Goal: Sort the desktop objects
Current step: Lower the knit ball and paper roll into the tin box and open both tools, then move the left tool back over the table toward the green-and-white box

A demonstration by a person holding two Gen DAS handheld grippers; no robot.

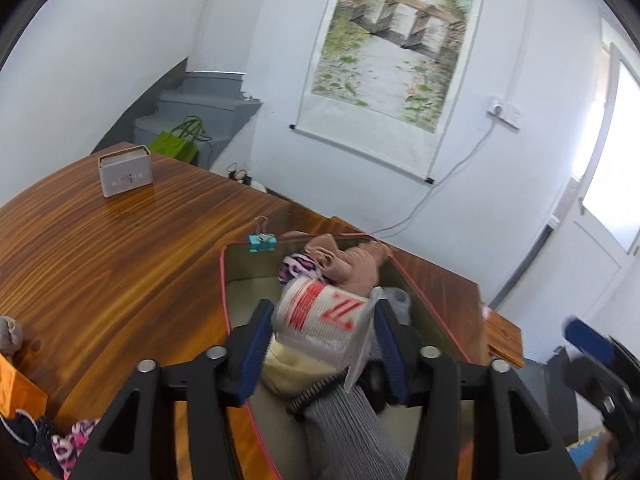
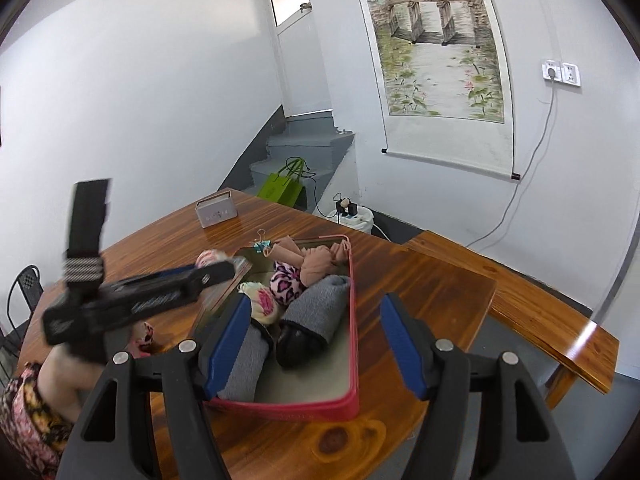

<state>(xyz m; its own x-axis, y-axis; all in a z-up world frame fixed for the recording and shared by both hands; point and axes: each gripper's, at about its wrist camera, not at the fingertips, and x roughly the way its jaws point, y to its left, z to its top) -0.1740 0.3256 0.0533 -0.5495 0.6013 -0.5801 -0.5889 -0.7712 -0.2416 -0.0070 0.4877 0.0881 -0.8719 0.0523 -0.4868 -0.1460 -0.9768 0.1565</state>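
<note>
My left gripper [image 1: 320,320] is shut on a white packet with red print in clear plastic [image 1: 320,322], held above the open red-rimmed tin box [image 1: 416,280]. The box holds rolled socks: tan [image 1: 352,264], pink leopard [image 1: 298,266], grey [image 1: 344,428] and cream [image 1: 288,372]. In the right wrist view the left gripper [image 2: 216,270] reaches over the box's left side [image 2: 352,320], with the packet end [image 2: 210,258] showing at its tip. My right gripper [image 2: 314,338] is open and empty above the near end of the box.
A small white tin [image 1: 126,170] stands far back on the wooden table [image 1: 100,264]. A teal binder clip [image 1: 262,242] sits at the box's far corner. Leopard socks [image 1: 64,448] and an orange bag [image 1: 20,384] lie at the left. A wooden bench [image 2: 520,300] runs along the right.
</note>
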